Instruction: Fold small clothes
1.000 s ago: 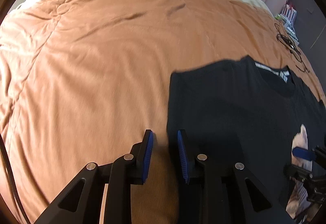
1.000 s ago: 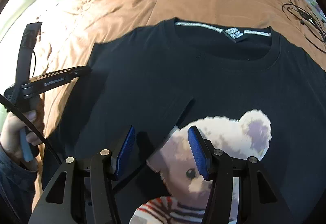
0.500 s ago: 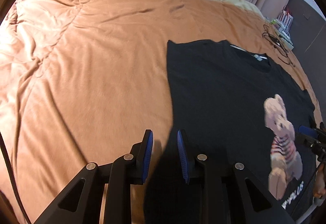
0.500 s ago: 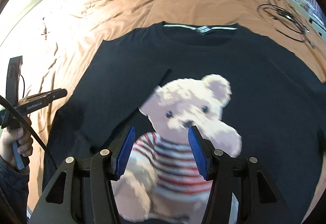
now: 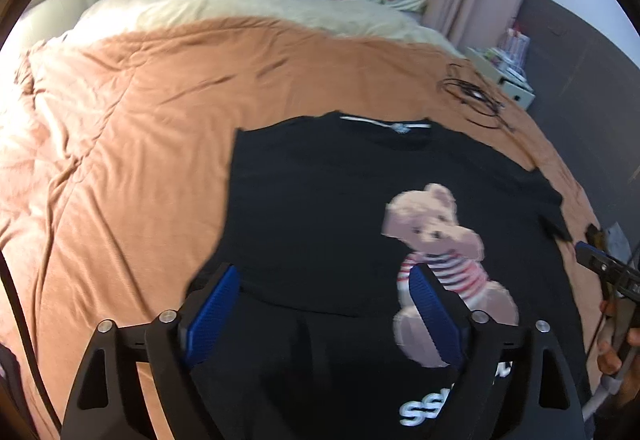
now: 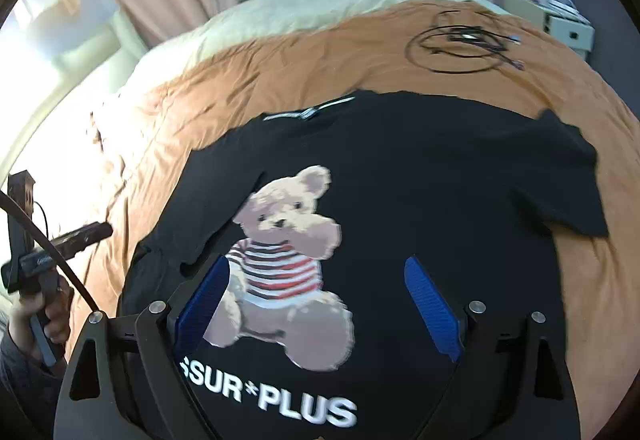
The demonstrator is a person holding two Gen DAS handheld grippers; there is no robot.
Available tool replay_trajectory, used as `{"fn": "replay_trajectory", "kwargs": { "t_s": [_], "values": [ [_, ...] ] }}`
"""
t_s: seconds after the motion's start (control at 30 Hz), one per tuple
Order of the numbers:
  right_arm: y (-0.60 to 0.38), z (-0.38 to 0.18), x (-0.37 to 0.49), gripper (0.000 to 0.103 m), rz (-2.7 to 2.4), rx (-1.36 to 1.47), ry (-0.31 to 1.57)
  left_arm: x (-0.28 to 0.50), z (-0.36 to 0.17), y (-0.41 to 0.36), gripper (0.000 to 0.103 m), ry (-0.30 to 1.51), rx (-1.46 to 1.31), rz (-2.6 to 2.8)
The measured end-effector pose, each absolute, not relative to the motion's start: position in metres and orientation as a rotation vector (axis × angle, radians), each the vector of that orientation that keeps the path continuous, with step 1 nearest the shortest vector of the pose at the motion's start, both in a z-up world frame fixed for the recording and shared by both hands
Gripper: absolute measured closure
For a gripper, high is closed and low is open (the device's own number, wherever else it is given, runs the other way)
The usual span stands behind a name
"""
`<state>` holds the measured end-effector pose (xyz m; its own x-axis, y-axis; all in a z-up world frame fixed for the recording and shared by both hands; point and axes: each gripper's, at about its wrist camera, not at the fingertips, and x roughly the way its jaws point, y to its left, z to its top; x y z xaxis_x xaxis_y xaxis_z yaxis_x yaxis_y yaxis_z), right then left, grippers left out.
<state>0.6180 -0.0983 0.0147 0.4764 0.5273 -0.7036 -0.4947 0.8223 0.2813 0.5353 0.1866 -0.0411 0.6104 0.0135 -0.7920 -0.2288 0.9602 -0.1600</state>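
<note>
Black T-shirt flat on the bed, ahead of and below both spread grippers.

The left gripper and right gripper have just been opening; nothing sits between their blue pads. Only the right view shows the whole "SUR*PLUS" print; the shirt's left sleeve lies folded inward. It rests on an orange duvet, a coiled cable beyond the collar, curtains behind.

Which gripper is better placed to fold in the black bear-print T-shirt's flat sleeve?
Right. The flat sleeve lies on the right gripper's side; the other sleeve is already folded. Both the right and left gripper have just been opening, empty.
</note>
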Motion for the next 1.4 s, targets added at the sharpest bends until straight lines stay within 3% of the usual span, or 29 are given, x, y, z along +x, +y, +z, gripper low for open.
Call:
{"fn": "replay_trajectory", "kwargs": {
  "t_s": [0.53, 0.8, 1.1, 1.4],
  "values": [
    [-0.229, 0.006, 0.618, 0.014, 0.542, 0.149, 0.775, 0.571, -0.025, 0.058, 0.017, 0.886, -0.196, 0.063],
    [-0.281, -0.006, 0.653, 0.016, 0.513, 0.244, 0.783, 0.610, -0.042, 0.012, 0.031, 0.918, -0.200, 0.019],
    [-0.306, -0.018, 0.716, 0.035, 0.478, 0.279, 0.841, 0.661, -0.066, -0.026, 0.045, 0.950, -0.211, -0.026],
    [-0.312, -0.034, 0.785, 0.039, 0.492, 0.255, 0.882, 0.714, -0.096, -0.062, 0.060, 0.984, -0.207, -0.069]
  ]
}}
